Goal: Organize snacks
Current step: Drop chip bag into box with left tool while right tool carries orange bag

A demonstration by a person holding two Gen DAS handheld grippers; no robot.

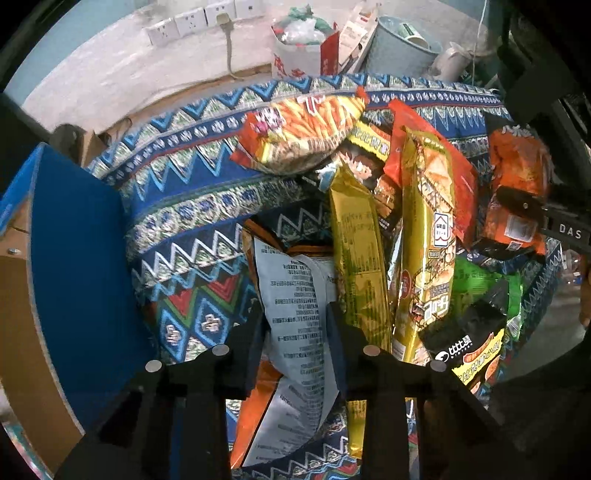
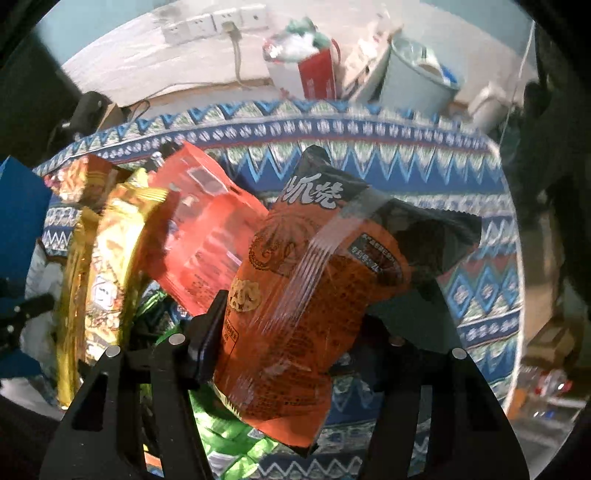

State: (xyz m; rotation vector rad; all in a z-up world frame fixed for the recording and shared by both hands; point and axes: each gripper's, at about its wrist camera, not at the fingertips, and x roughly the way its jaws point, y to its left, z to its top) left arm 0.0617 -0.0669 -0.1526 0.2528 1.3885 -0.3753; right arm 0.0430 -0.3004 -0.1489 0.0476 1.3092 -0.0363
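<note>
The left gripper (image 1: 295,332) has its two fingers closed on a white-backed snack bag (image 1: 291,314) covered in small print, which stands nearly upright between them inside a patterned fabric bin (image 1: 192,206). Just right of that bag stand two gold packets (image 1: 424,258), upright and pressed side by side, with a red pouch (image 1: 436,155) behind them and an orange stick-snack bag (image 1: 303,133) lying across the far rim of the pile. A black and yellow packet (image 1: 469,343) and a green packet (image 1: 480,284) sit at the near right. A blue board (image 1: 74,266) stands at the left.

In the right wrist view, the right gripper (image 2: 295,332) grips an orange and black snack bag (image 2: 303,280), tilted with its dark top pointing far; its left finger (image 2: 207,332) presses the bag's edge, while the right finger is hidden behind the bag. This bag is held above the bin's right part, over green packets (image 2: 229,435). Farther back, a pale bucket (image 2: 413,85) and wall sockets (image 2: 207,22) are visible.
</note>
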